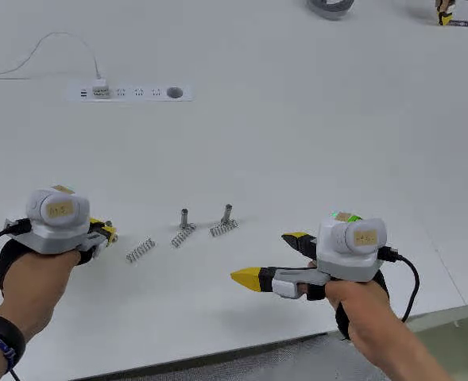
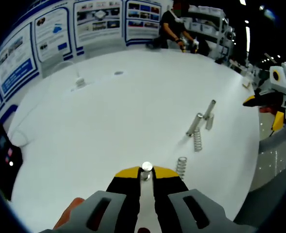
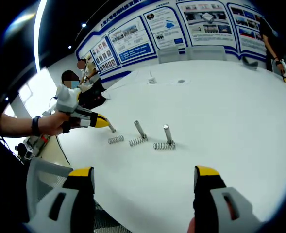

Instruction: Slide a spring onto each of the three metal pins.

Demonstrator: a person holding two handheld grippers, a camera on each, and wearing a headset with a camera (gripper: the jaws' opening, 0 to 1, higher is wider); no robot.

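Had left hand-held gripper (image 2: pixel 146 171) clamped on a pin (image 2: pixel 146 166); right hand-held gripper (image 1: pixel 269 256) was wide, empty. Nearest spring (image 1: pixel 140 250) lay on the table (image 1: pixel 297 143) at the pin's 4 o'clock. I judged: pinch it mid-coil, thread coaxially.

I record a white workbench (image 1: pixel 313 151). Upper left in the head view lies a white power strip (image 1: pixel 130 93), one plug (image 1: pixel 100 86) seated, its cable (image 1: pixel 35 49) running off left. A grey roll (image 1: pixel 330 5) sits at the top edge. Blue-framed posters (image 2: pixel 99 19) hang upper left of the left gripper view.
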